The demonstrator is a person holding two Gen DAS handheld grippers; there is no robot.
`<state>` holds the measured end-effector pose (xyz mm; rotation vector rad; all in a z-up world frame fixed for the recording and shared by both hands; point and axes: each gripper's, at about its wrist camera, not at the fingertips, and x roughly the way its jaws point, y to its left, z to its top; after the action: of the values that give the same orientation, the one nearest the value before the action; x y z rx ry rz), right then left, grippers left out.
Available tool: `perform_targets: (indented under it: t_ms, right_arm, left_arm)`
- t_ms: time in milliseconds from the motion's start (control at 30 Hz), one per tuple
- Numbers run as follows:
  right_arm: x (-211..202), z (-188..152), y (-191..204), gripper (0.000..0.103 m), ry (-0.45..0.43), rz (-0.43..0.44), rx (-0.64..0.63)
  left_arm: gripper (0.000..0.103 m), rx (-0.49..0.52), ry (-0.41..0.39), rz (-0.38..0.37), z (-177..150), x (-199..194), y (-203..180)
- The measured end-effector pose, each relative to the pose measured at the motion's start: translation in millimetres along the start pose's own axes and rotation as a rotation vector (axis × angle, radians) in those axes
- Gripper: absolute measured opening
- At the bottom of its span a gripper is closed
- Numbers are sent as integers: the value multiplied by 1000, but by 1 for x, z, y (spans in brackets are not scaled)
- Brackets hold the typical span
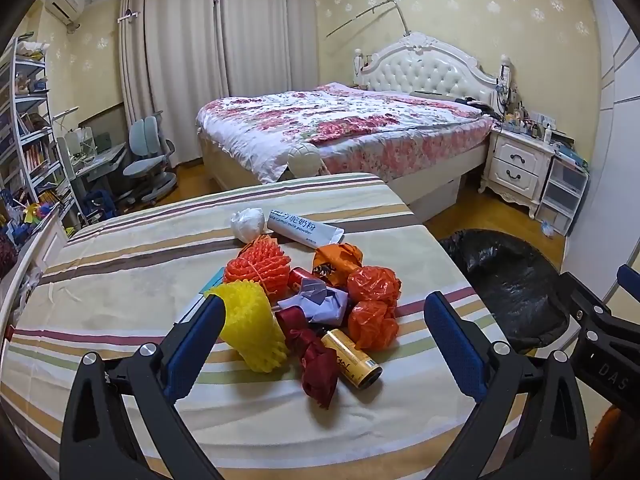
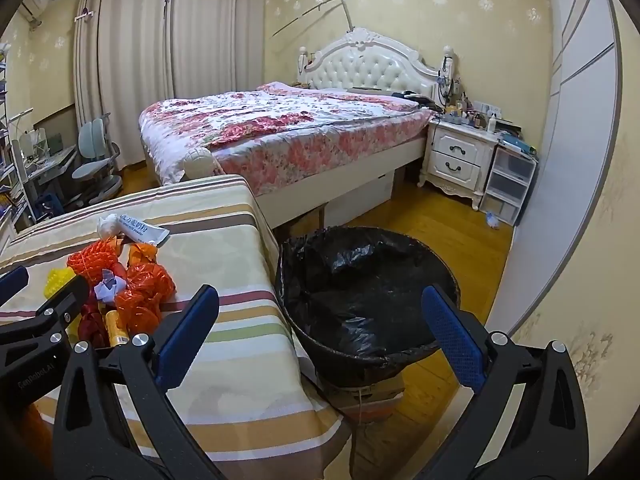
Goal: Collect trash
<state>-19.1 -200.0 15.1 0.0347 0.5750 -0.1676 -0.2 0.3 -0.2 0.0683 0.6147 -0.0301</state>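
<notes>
A heap of trash lies on the striped tablecloth (image 1: 132,256): a yellow foam net (image 1: 250,326), an orange foam net (image 1: 256,268), crumpled orange plastic (image 1: 372,304), purple paper (image 1: 316,300), a dark red wrapper (image 1: 312,356), a gold can (image 1: 352,358), a white tube (image 1: 304,230) and a white wad (image 1: 248,224). My left gripper (image 1: 326,312) hangs open just before the heap, nothing between its blue pads. My right gripper (image 2: 320,308) is open too, over the table's right edge beside a bin lined with a black bag (image 2: 360,296). The heap (image 2: 132,292) lies left of it.
The bin (image 1: 508,292) stands on the wooden floor right of the table. Behind are a bed with a floral cover (image 1: 340,128), a white nightstand (image 1: 516,164), plastic drawers (image 1: 560,192), a desk chair (image 1: 148,152) and bookshelves (image 1: 28,128) at the left.
</notes>
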Motion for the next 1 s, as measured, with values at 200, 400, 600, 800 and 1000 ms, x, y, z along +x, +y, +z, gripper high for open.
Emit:
perform_targets:
  t_ms: [200,400,600,800,1000]
  right_arm:
    - [2,-2,2,99,0,-4,-1]
    - [2,-4,3,99,1,-3,-1]
    - [3,-3,3,99,2,-3,-1]
    - [3,-3,3,99,4,-3,0]
    - [3,-3,2,99,4,-3,0]
  left_arm:
    - [97,2,1,1,-2,-3,-3]
    - [97,2,3,0,-2,-3,-3]
    - [97,2,1,1,-2,-2,-3]
    - [97,2,2,2,-2,-3,-3]
    - [97,2,1,2,-2,-2,-3]
